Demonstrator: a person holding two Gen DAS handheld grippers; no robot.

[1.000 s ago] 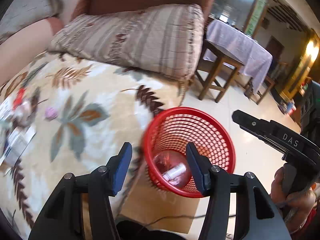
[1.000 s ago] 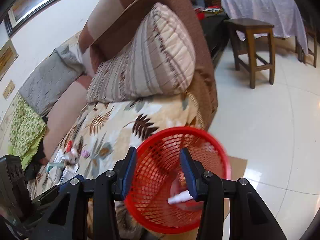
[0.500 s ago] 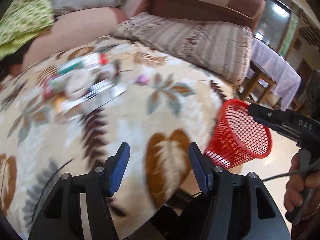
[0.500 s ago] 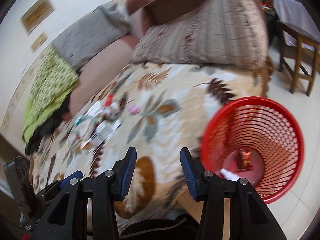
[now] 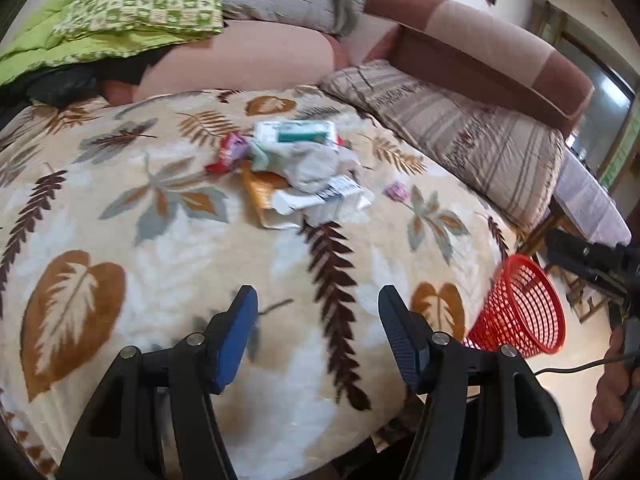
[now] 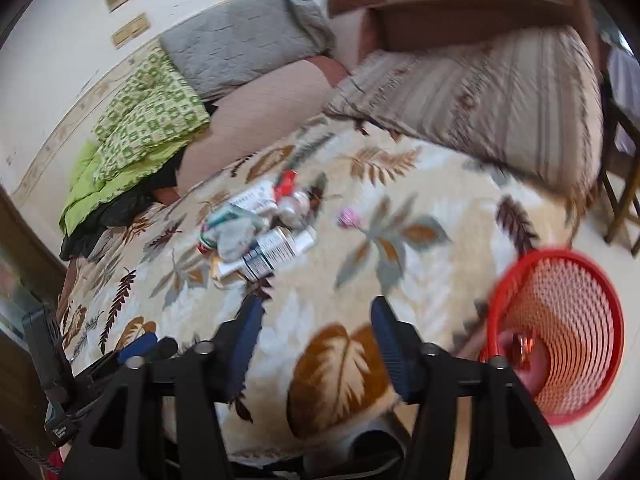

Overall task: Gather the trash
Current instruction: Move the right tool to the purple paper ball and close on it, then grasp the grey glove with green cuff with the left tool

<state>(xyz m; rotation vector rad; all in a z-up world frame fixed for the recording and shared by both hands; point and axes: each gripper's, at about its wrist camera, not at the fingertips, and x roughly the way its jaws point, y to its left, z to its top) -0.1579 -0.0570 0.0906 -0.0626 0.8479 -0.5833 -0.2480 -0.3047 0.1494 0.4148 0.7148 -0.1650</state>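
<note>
Left wrist view: left gripper (image 5: 318,334) and right gripper (image 6: 316,342), both spread wide and empty, face a heap of mixed wrappers and cartons (image 5: 298,174) well ahead; overlapping pieces may drag out together and miss the red mesh basket (image 5: 520,306) to their right.

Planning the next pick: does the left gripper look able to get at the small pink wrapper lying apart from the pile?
Probably yes. The left gripper is open and empty, the pink wrapper lies alone on the blanket, and only bare blanket lies between them.
</note>
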